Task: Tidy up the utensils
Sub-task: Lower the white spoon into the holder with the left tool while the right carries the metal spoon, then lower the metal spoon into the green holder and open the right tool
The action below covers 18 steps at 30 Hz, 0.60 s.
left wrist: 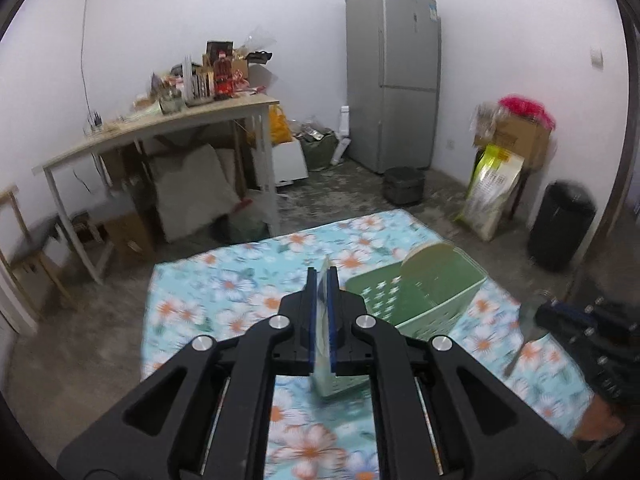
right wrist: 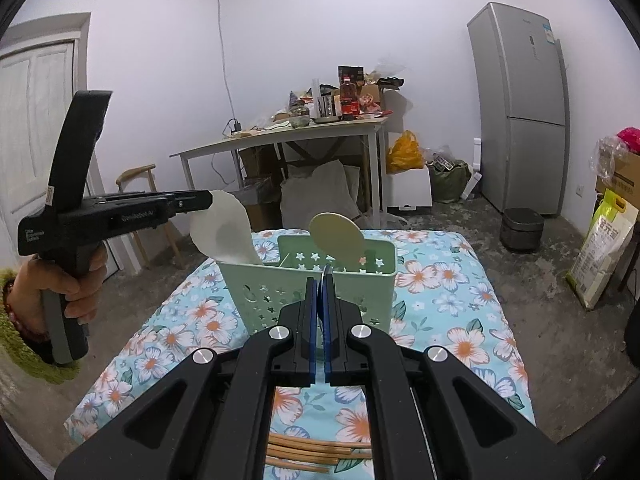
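We counted one pale green perforated basket [right wrist: 308, 292] on the floral bench [right wrist: 440, 280], holding one round spatula [right wrist: 336, 236]; left tool [right wrist: 200, 200] clamped one white spoon [right wrist: 224, 232]; right tool [right wrist: 320, 280] pinched a thin metal piece; several chopsticks [right wrist: 312, 452] lay nearby.

Matte black linkage arms fan out on the right gripper [right wrist: 320, 280], each pivot capped by a round silver screw, blue pads lining the fingers. The left gripper [left wrist: 321, 280] is built the same, white lettering along its side. A fuzzy green sleeve [right wrist: 24, 344] cuffs its hand [right wrist: 68, 284].
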{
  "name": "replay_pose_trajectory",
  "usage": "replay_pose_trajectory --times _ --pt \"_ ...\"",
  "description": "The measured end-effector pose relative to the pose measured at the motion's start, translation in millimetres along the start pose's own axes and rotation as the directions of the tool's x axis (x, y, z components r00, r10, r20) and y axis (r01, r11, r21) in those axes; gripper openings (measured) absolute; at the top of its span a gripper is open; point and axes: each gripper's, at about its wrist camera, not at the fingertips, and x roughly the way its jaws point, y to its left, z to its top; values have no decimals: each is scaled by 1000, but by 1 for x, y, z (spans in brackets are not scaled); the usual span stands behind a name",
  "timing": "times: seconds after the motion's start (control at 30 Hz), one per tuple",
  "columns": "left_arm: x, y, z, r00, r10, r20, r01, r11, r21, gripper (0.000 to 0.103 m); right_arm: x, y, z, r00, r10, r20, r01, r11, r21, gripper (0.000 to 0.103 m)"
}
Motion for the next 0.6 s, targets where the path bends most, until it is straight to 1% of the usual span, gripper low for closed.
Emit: replay_pose_trajectory --times 0.07,0.1,0.13,0.2,0.27,0.33,0.37,0.43,0.5,0.6 --pt "-2 7 0 999 -32 18 32 999 -43 12 1 -3 0 1000 0 -2 0 1000 11 3" --pt "-3 8 1 999 -43 28 44 997 -59 17 2 -4 0 1000 2 -4 -2 1000 17 3" --pt "-7 12 1 997 -64 51 68 994 -85 22 3 -4 -1 1000 3 -5 -3 1000 21 3" --pt "-14 17 0 993 -83 86 93 989 -118 28 4 -5 -1 1000 5 -7 -5 1000 31 3" --pt "-19 20 0 990 -87 110 101 986 -135 33 5 -6 -1 1000 8 -5 -8 999 38 3" --pt "-25 23 -2 988 -87 130 107 983 -151 41 3 -8 2 1000 15 3 -15 999 48 3" --pt "-28 24 -5 987 -86 137 107 981 -159 43 2 -10 4 1000 22 11 -23 998 55 3" --pt "-31 26 -10 987 -84 140 107 980 -170 50 -1 -12 9 999 33 24 -35 997 65 3" --pt "-33 27 -17 988 -81 135 104 978 -179 55 -6 -16 17 998 46 45 -50 996 77 3" --pt "-32 29 -36 992 -77 96 95 974 -204 60 -12 -22 31 994 73 82 -81 992 94 3"
